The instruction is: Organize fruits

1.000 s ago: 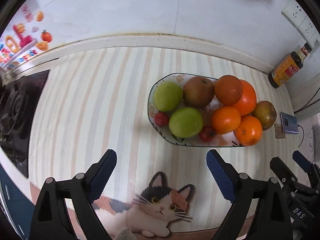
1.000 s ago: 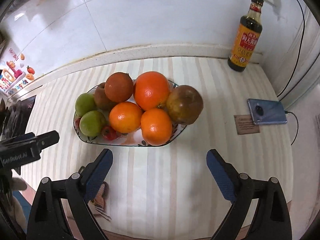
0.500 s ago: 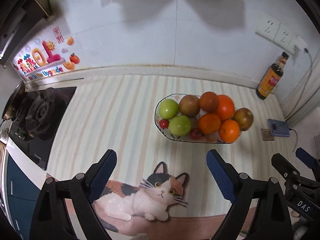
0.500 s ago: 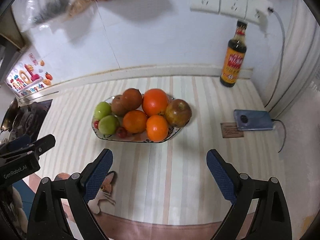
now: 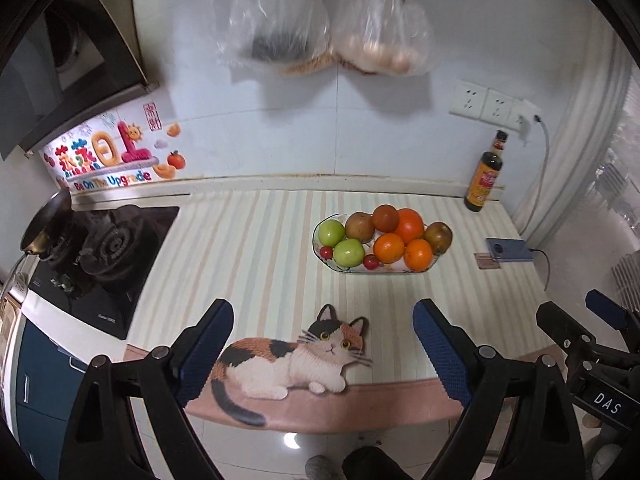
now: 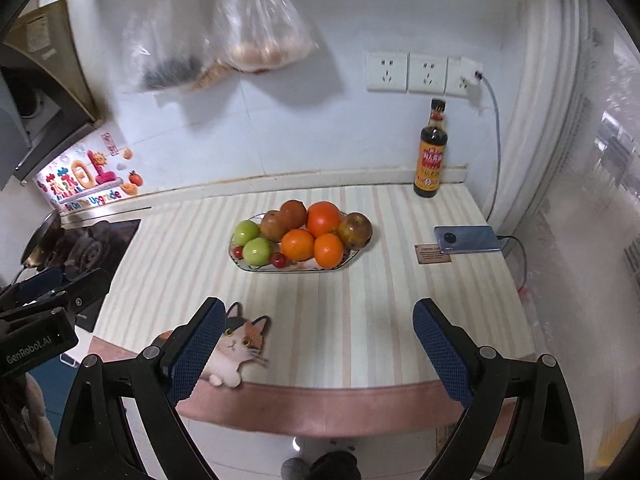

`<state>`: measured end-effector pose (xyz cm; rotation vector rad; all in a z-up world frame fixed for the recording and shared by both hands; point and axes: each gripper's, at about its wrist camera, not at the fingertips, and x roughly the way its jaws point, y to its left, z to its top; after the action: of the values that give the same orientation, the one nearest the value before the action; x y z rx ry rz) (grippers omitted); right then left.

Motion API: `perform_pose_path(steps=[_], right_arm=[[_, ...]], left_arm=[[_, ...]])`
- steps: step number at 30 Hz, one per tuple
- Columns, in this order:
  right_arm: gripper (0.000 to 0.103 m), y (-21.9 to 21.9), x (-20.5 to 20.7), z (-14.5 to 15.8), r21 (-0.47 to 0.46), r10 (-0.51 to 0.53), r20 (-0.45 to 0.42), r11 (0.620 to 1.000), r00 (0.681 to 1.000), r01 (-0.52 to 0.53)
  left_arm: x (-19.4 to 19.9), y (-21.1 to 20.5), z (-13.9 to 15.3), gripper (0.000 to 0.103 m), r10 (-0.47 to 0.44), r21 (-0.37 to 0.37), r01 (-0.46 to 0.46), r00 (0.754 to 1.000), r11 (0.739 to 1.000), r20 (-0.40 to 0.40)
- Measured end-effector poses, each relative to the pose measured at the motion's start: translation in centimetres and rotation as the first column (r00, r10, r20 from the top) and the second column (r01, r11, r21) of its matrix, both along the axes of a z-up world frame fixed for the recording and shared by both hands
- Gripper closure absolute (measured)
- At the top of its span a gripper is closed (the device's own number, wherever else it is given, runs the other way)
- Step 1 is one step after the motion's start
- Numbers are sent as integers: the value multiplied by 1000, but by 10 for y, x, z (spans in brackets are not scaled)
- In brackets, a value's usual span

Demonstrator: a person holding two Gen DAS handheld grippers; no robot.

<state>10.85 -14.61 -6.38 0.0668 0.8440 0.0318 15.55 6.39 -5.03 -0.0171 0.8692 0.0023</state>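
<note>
The fruit plate point(image 5: 376, 270), piled full mid-counter, now sits far from my left gripper point(image 5: 323, 344) and right gripper point(image 6: 316, 340), both spread wide and empty, pulled back since a second ago, so sorting looks finished.

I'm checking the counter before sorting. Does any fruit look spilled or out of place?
Nothing stands out. All the fruit sits piled in the oval dish; none lies on the striped mat. Both grippers, left and right, are open and empty.
</note>
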Motion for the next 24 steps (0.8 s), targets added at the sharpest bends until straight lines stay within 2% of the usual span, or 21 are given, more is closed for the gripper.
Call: perform_pose_path(steps=[10,16,24], right_arm=[[6,12,-80,41,0,24,75,1000,997,-24],[6,12,-103,52,4,52,104,999,993,-53],[6,2,-106,59,39,74,102,996,992,-78]], left_arm=[[-67,5,28,11,-9,3,9,998,1000,58],[-88,-1,33,11,12,8,-12,997,1000,76],[-95,-7,39,11,27,1,-27,996,1000,83]])
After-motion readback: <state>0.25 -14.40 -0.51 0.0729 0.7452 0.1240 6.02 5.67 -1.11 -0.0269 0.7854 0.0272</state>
